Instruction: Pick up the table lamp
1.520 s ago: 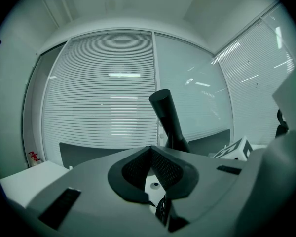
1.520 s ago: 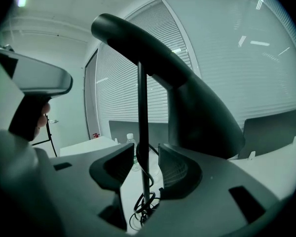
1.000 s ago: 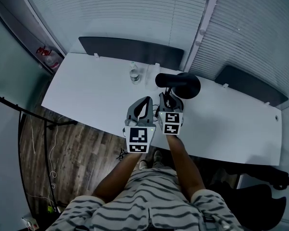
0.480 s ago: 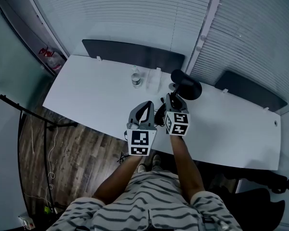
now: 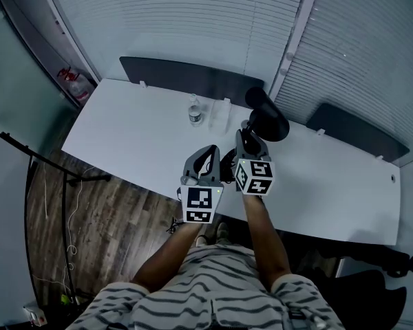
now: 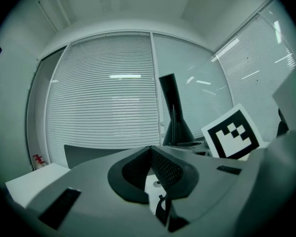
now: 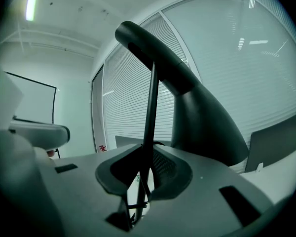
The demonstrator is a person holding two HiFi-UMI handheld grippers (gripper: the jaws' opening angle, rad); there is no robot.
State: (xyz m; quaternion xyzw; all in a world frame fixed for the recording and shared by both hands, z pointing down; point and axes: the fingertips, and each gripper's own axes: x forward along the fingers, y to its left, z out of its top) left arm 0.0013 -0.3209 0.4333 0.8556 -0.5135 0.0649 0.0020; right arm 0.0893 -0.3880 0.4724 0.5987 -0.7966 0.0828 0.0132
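The table lamp is black, with a cone shade [image 5: 268,119] on a thin stem [image 7: 150,113]. My right gripper [image 5: 246,140] is shut on that stem, which runs up between its pads, and the shade [image 7: 203,116] looms just behind and above. The lamp hangs above the white table [image 5: 124,130]; its foot is hidden behind the gripper. My left gripper [image 5: 206,155] hovers close on the left with its jaws together and nothing in them. In the left gripper view the lamp [image 6: 174,118] stands ahead on the right, beside the right gripper's marker cube [image 6: 233,134].
A small water bottle [image 5: 193,109] and clear glassware [image 5: 217,115] stand at the table's far edge, left of the lamp. Dark screens [image 5: 186,78] line the back of the table, with window blinds behind. A chair base [image 5: 375,263] sits at the lower right, and wood floor lies left.
My right gripper has risen with the lamp, and the shade now sits farther back and to the right in the head view. The left gripper has hardly moved.
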